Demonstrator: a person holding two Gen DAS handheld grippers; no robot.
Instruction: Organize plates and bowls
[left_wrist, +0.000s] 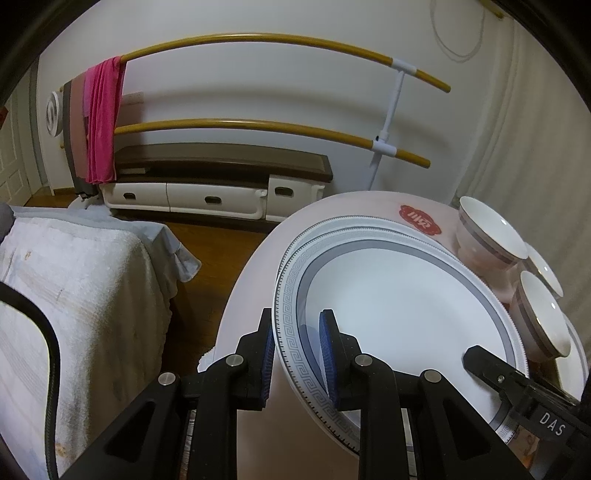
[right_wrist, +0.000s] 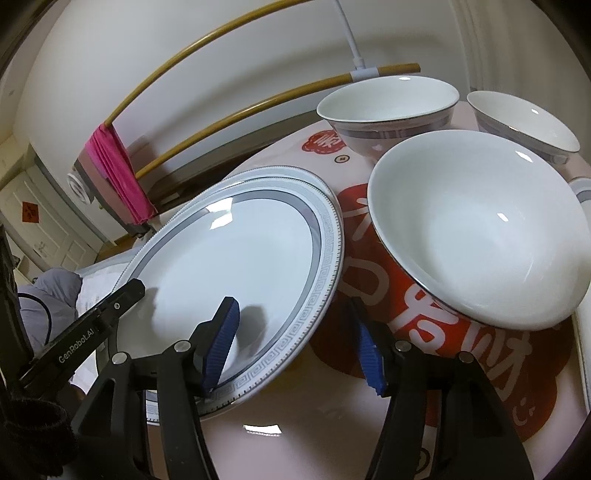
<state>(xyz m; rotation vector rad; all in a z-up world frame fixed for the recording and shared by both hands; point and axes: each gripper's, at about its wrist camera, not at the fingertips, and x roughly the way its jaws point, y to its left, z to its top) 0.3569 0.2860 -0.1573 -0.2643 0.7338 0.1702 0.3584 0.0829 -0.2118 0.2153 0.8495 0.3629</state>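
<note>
A white plate (left_wrist: 399, 295) (right_wrist: 236, 251) with a grey key-pattern rim lies over a second matching plate (left_wrist: 332, 225) on the round pink table (left_wrist: 251, 295) (right_wrist: 406, 325). My left gripper (left_wrist: 299, 354) is shut on the top plate's near-left rim, one blue pad under it and one above. My right gripper (right_wrist: 295, 354) straddles the opposite rim with its jaws opening; the pads stand clear of the plate. Three white bowls stand to the right: a large near one (right_wrist: 480, 229) (left_wrist: 543, 317), and two behind it (right_wrist: 388, 107) (right_wrist: 524, 122).
A bed with a white towel (left_wrist: 74, 295) sits left of the table, across a strip of wooden floor. A drying rack with yellow bars and a pink cloth (left_wrist: 99, 122) stands before a low cabinet (left_wrist: 221, 192). A curtain hangs at the right.
</note>
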